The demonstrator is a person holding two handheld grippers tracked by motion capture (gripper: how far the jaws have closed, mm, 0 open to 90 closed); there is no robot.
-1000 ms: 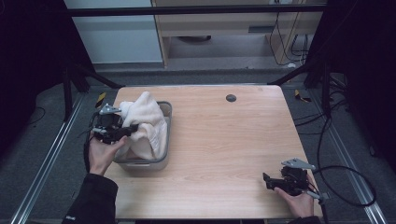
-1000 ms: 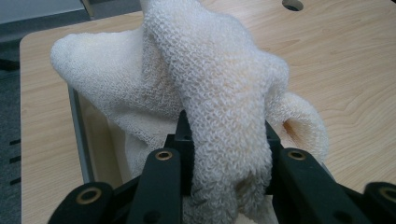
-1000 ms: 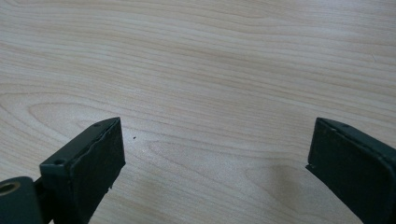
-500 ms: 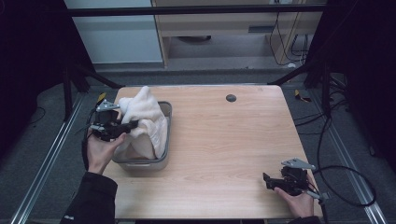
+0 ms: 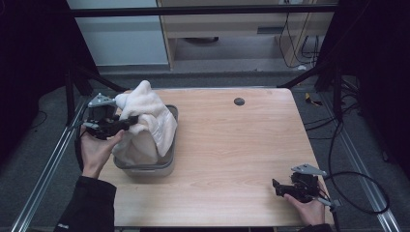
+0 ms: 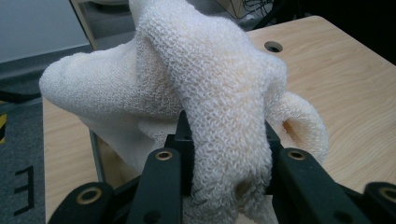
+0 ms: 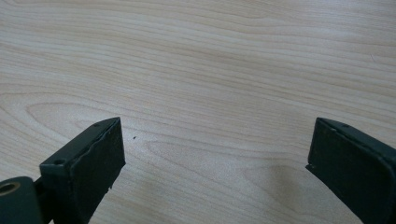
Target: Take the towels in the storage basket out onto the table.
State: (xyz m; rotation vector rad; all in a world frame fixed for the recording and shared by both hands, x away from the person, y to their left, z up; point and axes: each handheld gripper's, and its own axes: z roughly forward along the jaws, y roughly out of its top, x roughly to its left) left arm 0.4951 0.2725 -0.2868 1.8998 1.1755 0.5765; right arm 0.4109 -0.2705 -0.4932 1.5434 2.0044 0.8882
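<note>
A cream terry towel (image 5: 145,123) rises out of a grey metal tub (image 5: 169,162) at the table's left side. My left gripper (image 5: 126,122) is shut on a thick fold of that towel (image 6: 224,135), holding it lifted above the tub while the rest drapes down inside. In the left gripper view both black jaws press the bunched cloth from either side (image 6: 226,154). My right gripper (image 5: 278,186) rests low over the bare wood near the front right corner. Its jaws stand wide apart with nothing between them (image 7: 215,158).
A small dark round hole (image 5: 239,101) sits in the wooden tabletop (image 5: 232,145) near the far edge. Metal rails run along both sides of the table. Cables lie on the floor at the right, and one trails from the right gripper.
The left gripper has risen with the towel, pulling more cloth up out of the tub. The right gripper has stayed where it was.
</note>
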